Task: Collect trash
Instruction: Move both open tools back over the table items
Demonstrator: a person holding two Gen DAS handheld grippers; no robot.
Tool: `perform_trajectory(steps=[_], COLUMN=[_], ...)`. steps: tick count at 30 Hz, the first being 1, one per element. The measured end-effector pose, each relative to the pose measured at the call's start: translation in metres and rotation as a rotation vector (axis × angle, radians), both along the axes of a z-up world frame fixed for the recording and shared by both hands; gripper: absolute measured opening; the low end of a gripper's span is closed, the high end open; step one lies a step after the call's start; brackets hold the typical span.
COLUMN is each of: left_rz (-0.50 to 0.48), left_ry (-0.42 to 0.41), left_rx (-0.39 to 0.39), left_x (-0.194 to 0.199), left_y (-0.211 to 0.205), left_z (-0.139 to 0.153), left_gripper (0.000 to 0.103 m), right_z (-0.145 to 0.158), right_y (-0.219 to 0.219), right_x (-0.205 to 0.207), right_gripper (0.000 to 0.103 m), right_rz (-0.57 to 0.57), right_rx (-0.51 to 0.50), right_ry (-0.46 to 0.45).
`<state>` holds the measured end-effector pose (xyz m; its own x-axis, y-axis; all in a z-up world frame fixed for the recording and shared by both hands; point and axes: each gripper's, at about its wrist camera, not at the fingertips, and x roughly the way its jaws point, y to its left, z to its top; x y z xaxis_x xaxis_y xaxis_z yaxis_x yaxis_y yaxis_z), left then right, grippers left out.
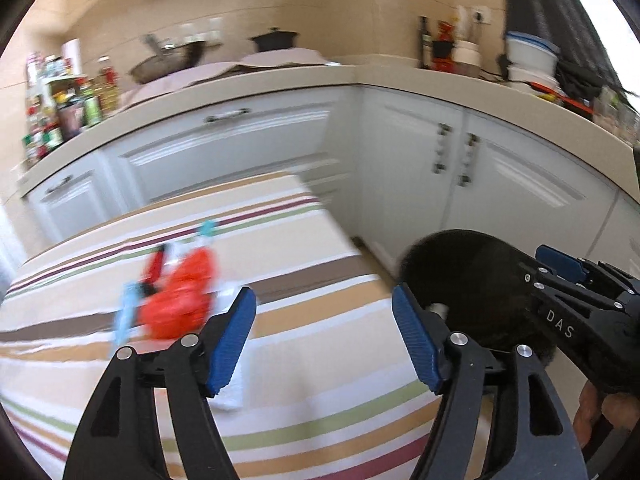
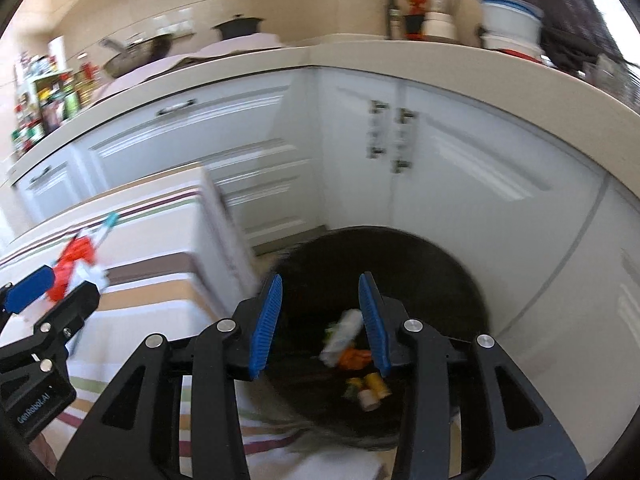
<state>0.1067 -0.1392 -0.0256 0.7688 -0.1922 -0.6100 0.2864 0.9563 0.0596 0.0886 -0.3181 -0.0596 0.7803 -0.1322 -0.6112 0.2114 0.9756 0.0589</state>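
Both my claws apart and empty, kitchen corner, trash split between counter and bin.
My left claw hangs over the striped counter; red-and-blue trash lies on it, left of the claw. My right claw is over the black bin on the floor beside the counter, more scraps lying inside. White cabinets behind, cluttered worktop above them.

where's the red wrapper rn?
Red wrapper lies on the striped tablecloth, left of the left gripper in the left wrist view, with blue-and-white scraps around it, not in the black bin.
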Motion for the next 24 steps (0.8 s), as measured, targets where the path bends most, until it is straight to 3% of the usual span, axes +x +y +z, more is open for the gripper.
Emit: perform_trajectory(steps=[13,24], left_rz=[0.293,0.437], left_ry=[-0.008,0.004], left_rx=[0.008,-0.016], left_x=[-0.016,-0.026], left_y=[0.129,0.198], left_z=[-0.002,-0.009], left_gripper=[0.07,0.07], right_z=[0.002,-0.004], right_y=[0.118,0.185], right_x=[0.011,0.027], right_gripper=[0.039,0.04], right_rz=[0.248,0.358], right_rx=[-0.004,-0.033], right_ry=[0.023,0.067])
